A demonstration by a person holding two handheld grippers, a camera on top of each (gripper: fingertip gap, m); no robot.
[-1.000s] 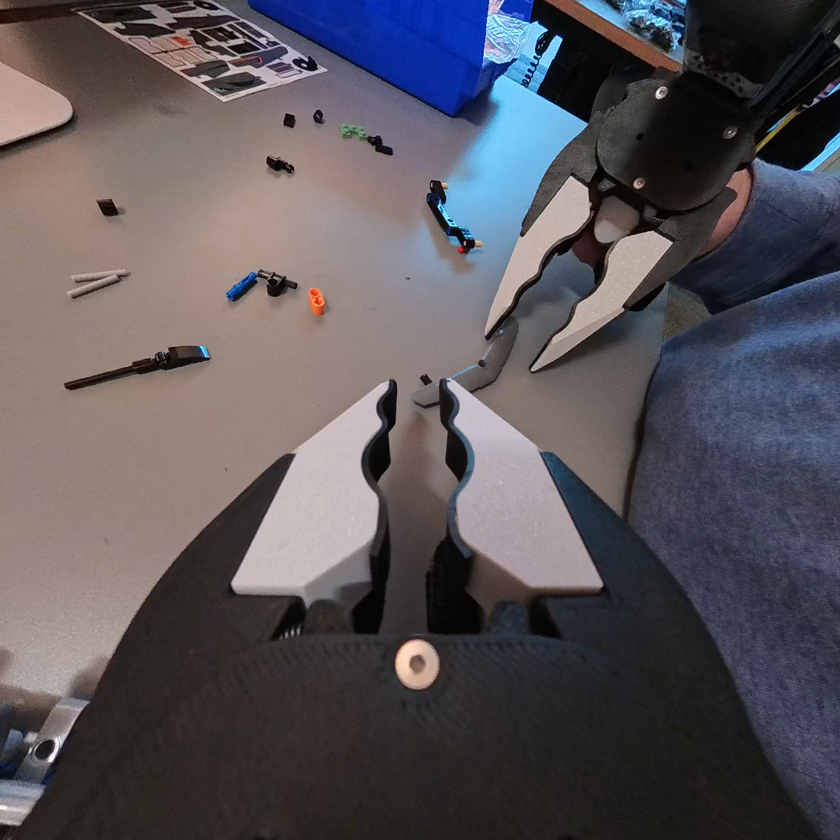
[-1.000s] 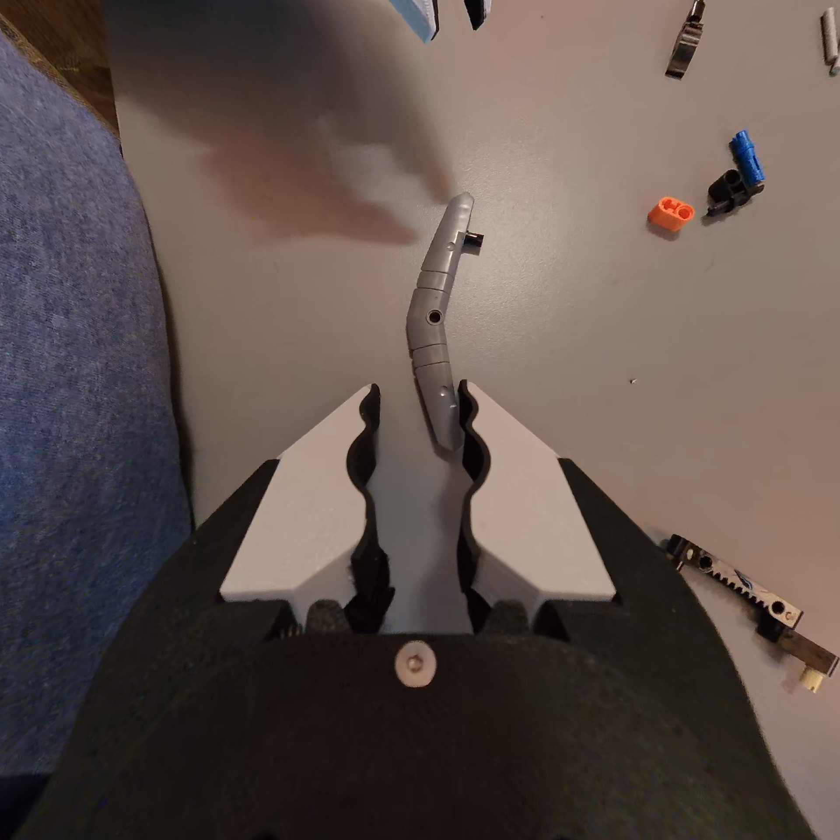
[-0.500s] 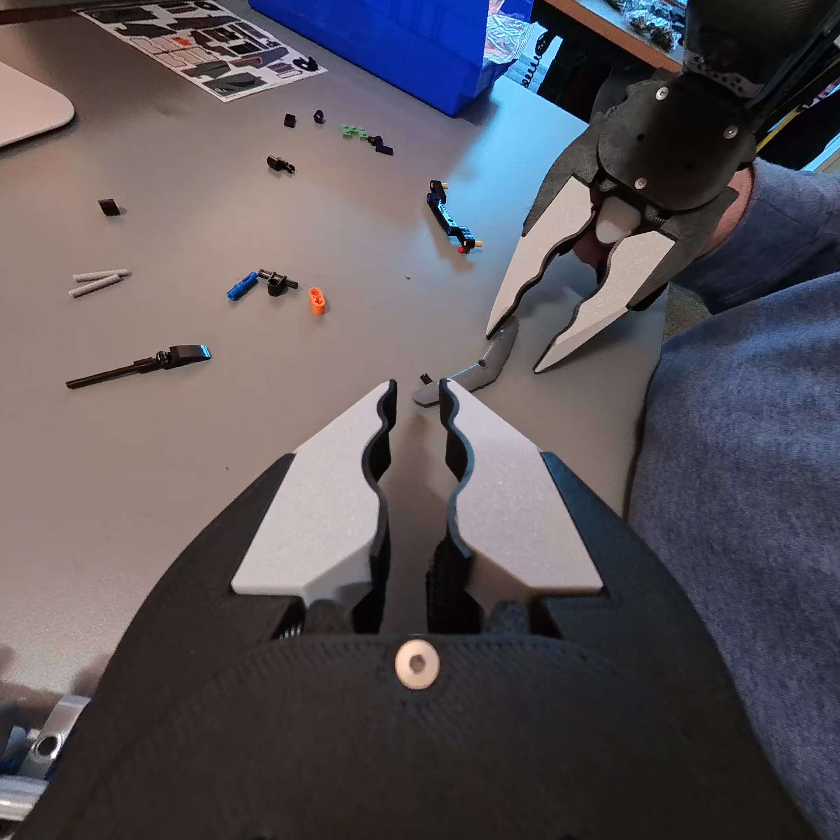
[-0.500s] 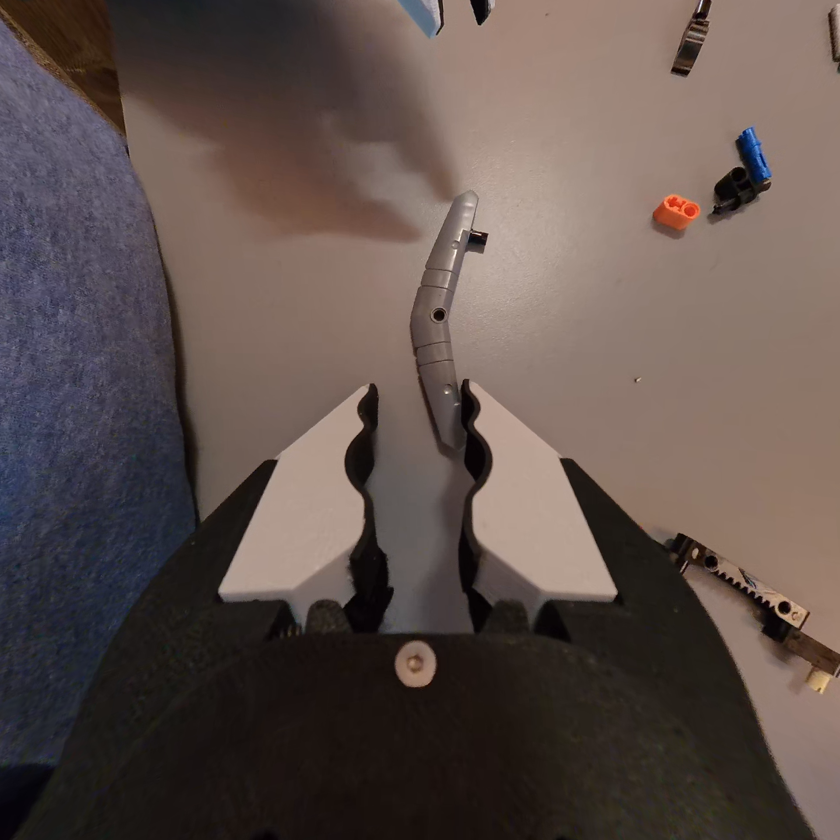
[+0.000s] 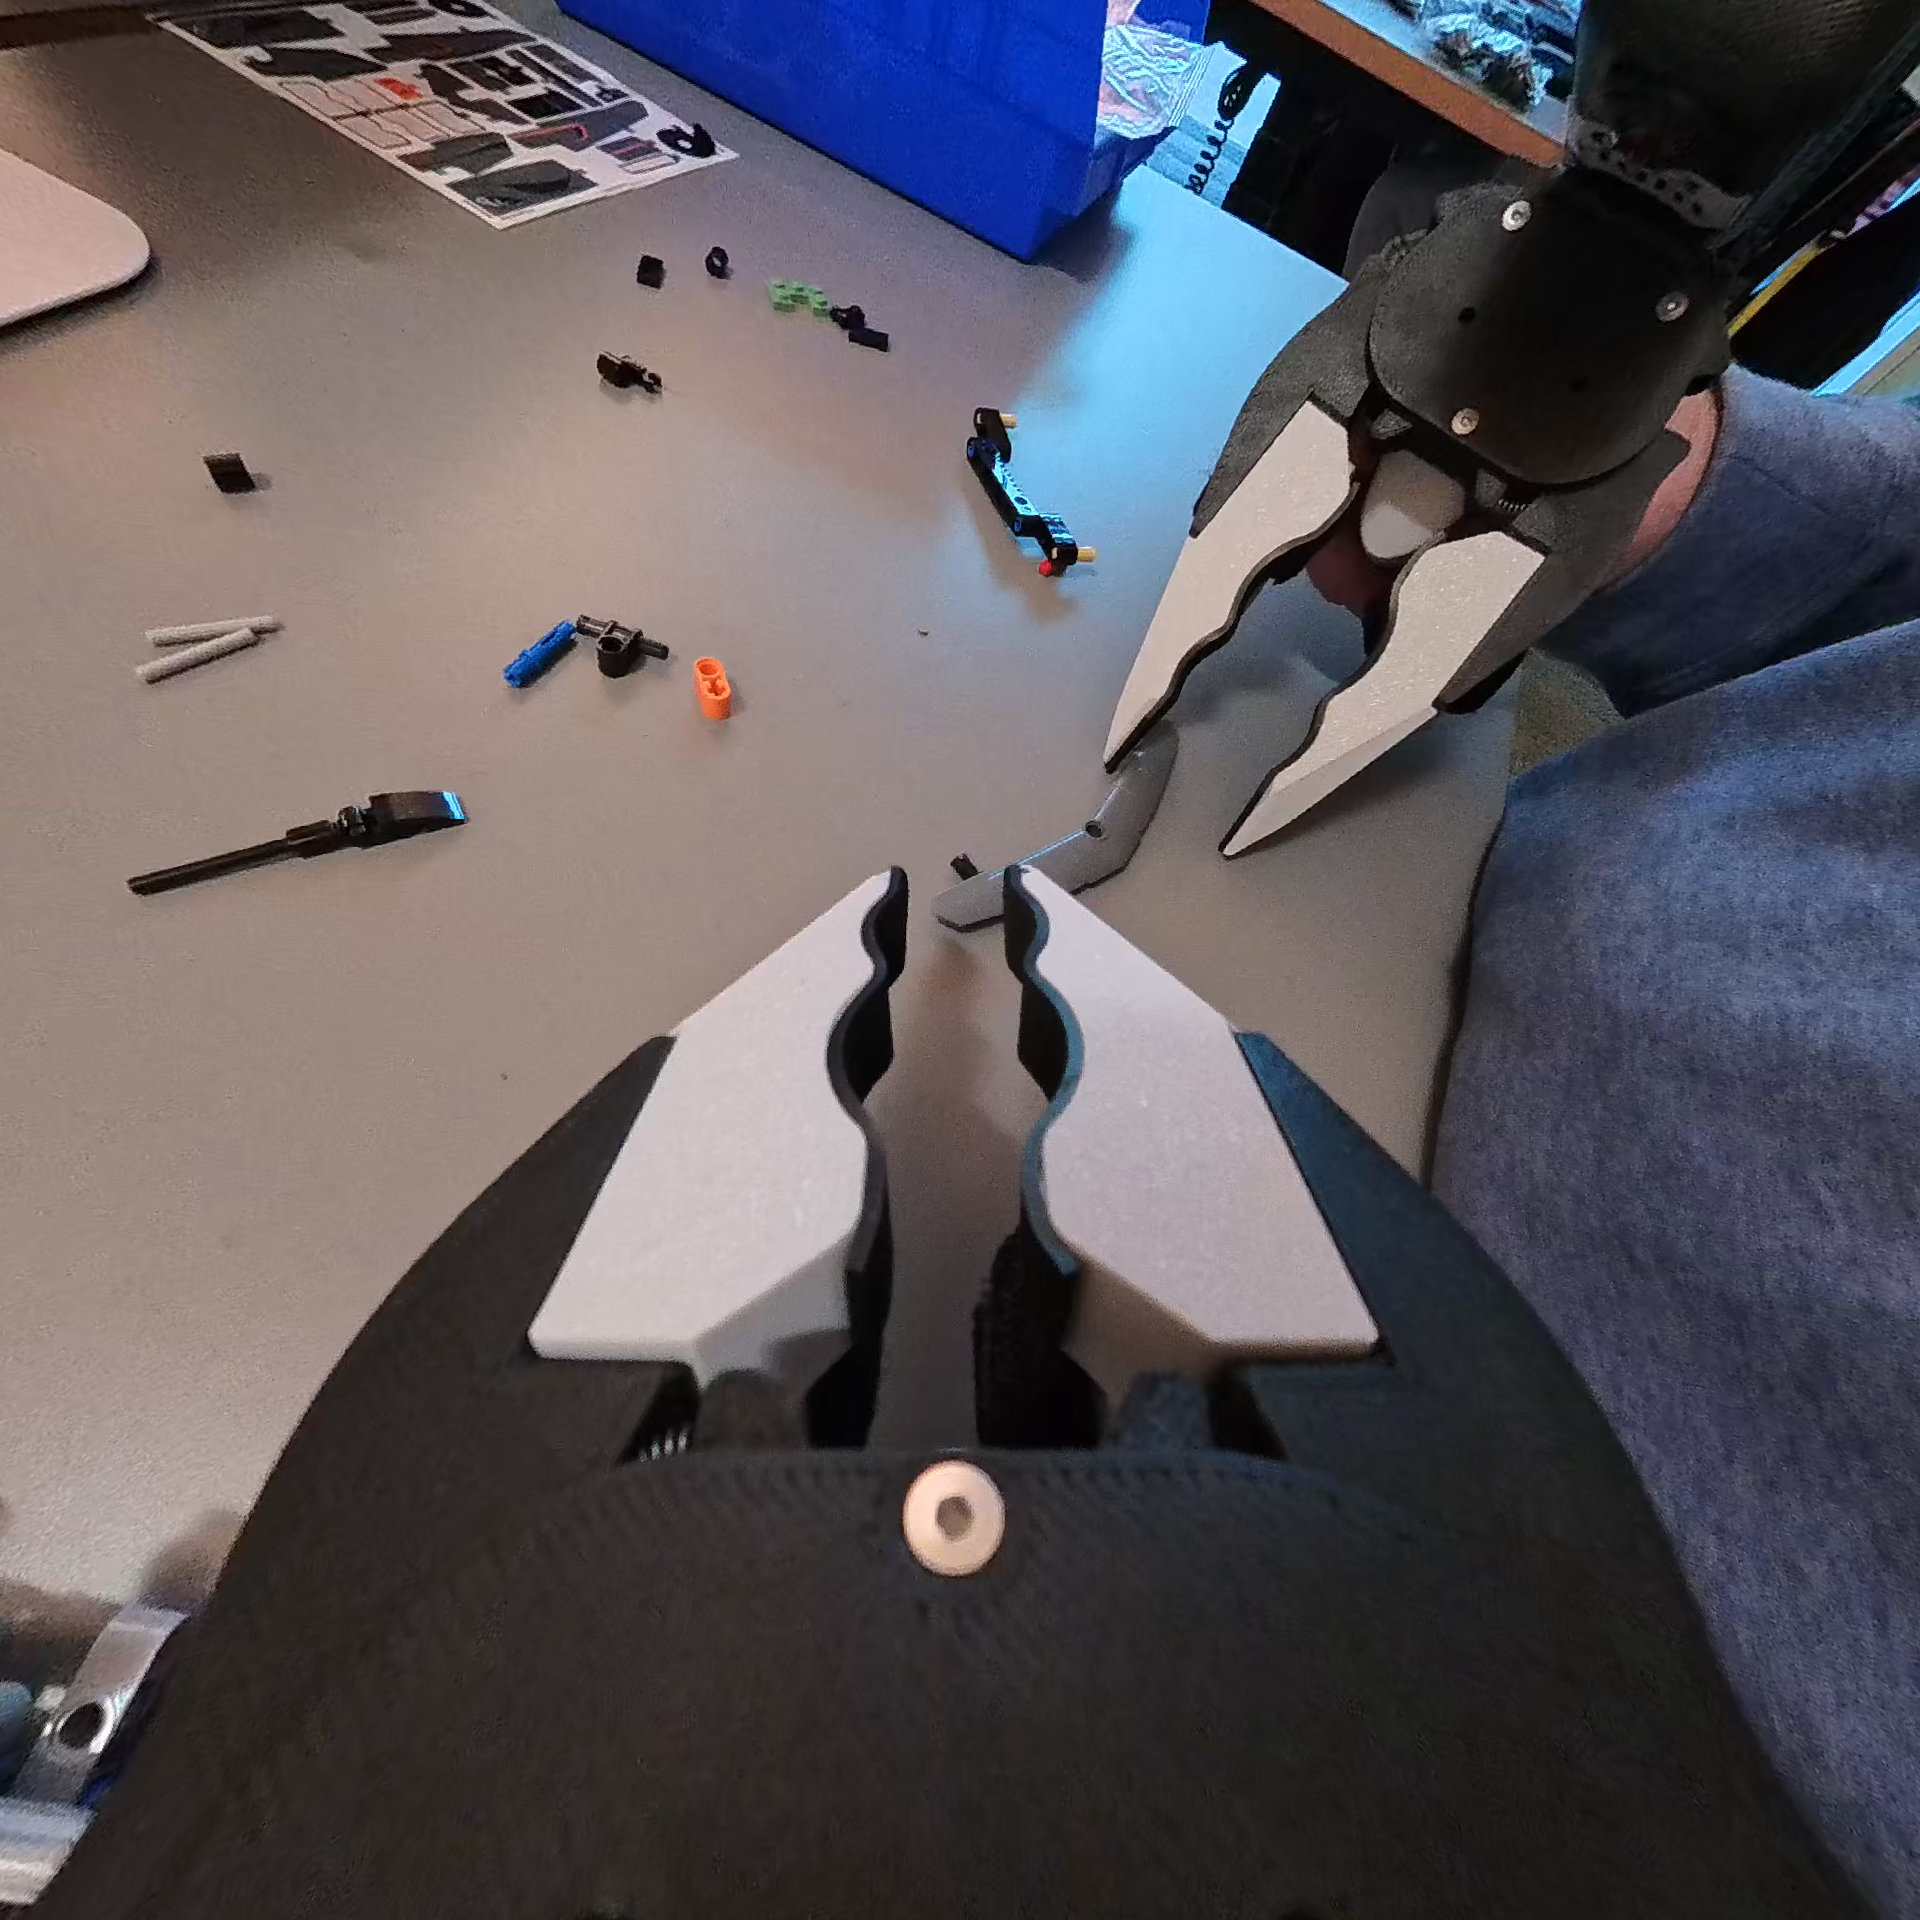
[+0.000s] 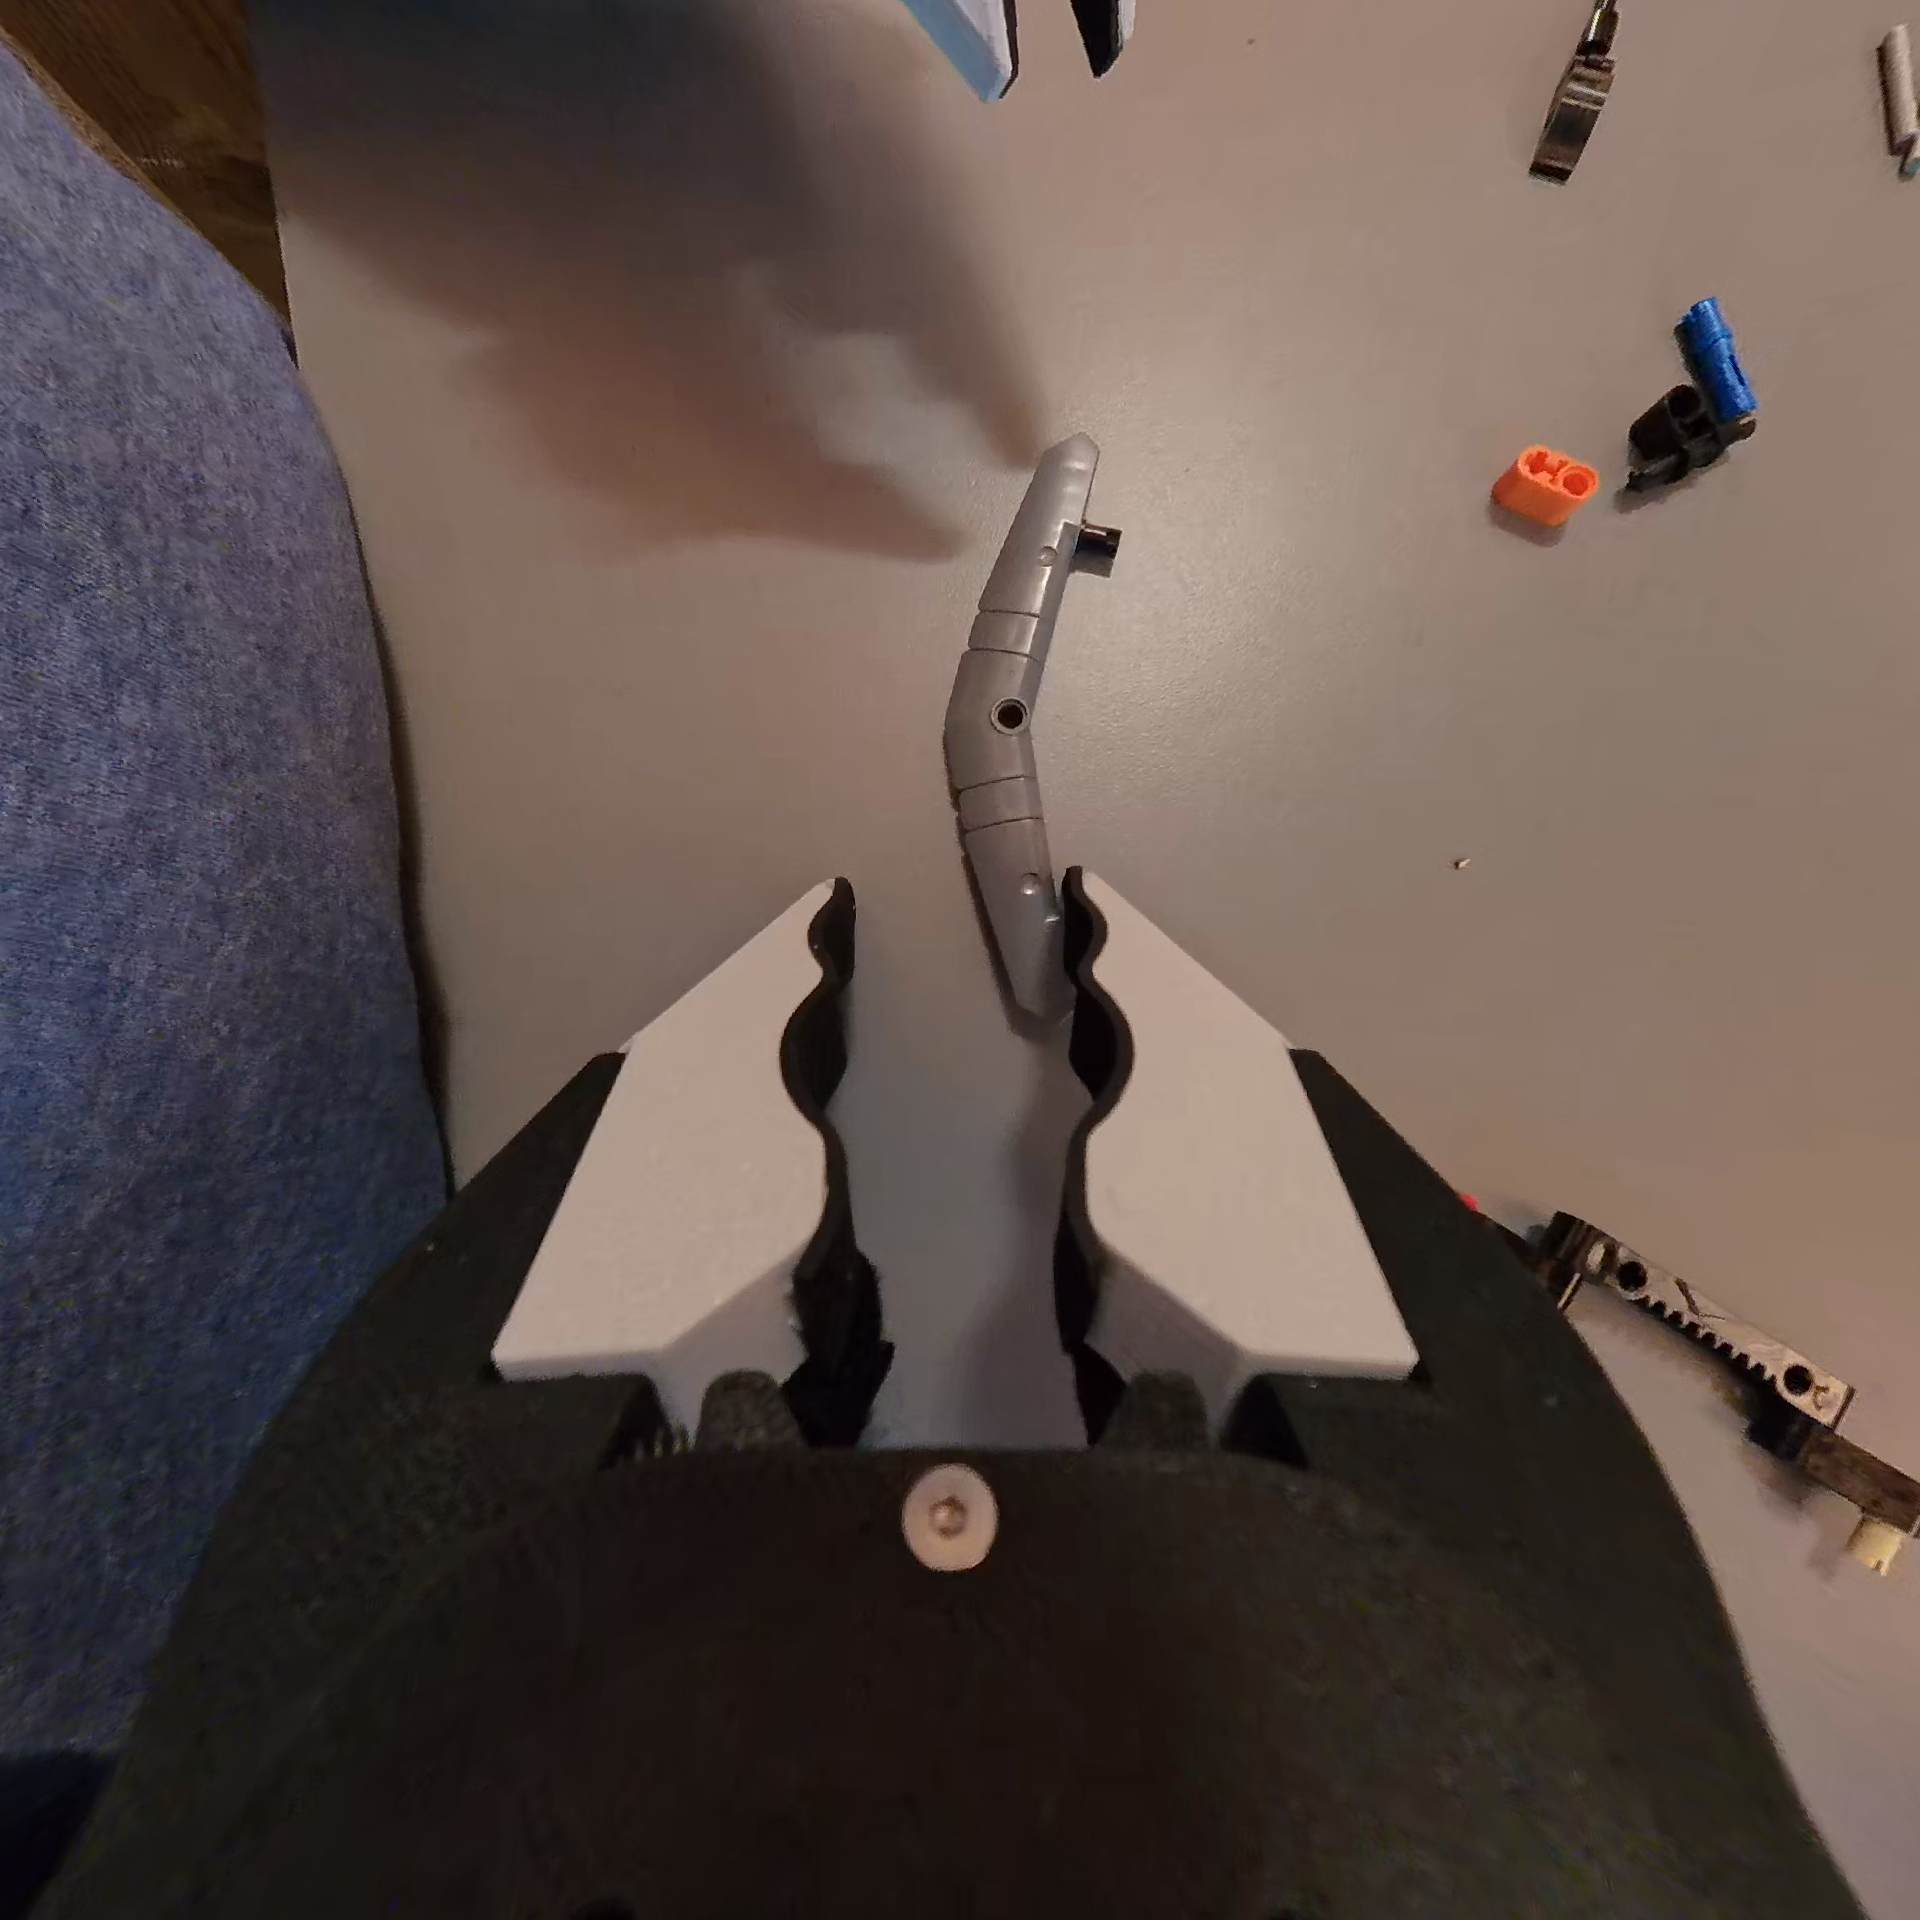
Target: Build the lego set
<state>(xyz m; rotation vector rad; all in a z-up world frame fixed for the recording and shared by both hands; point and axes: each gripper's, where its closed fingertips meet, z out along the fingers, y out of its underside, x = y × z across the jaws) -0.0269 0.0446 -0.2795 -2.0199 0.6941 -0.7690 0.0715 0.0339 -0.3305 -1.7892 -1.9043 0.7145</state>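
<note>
A curved grey lego panel (image 5: pixel 1101 831) with a black pin at one end lies on the grey table near its edge. My left gripper (image 5: pixel 956 883) is open and empty, its tips just short of the panel's pin end. My right gripper (image 5: pixel 1172 805) is open and points down at the panel's other end. In the right wrist view the panel (image 6: pixel 1003 717) runs away from my right gripper (image 6: pixel 956 883). Its near end lies between the fingers, against the right-hand finger (image 6: pixel 1164 1091). The left gripper's tips (image 6: pixel 1044 52) show at the top edge.
Loose parts lie on the table: an orange connector (image 5: pixel 713 688), a blue pin (image 5: pixel 538 652), a black toothed-rack assembly (image 5: pixel 1023 499), a black axle piece (image 5: pixel 301 836) and grey axles (image 5: pixel 203 644). A sticker sheet (image 5: pixel 457 94) and a blue box (image 5: pixel 883 94) stand at the back. A person's blue sleeve (image 5: pixel 1683 1143) is on the right. There is about 12 cm between the tips of the two grippers. Between my left fingertips and the orange connector (image 5: pixel 713 688) there is roughly 10 cm.
Almost nothing. The right gripper's fingers have spread very slightly around the panel's end; the panel and the left gripper have stayed in place.
</note>
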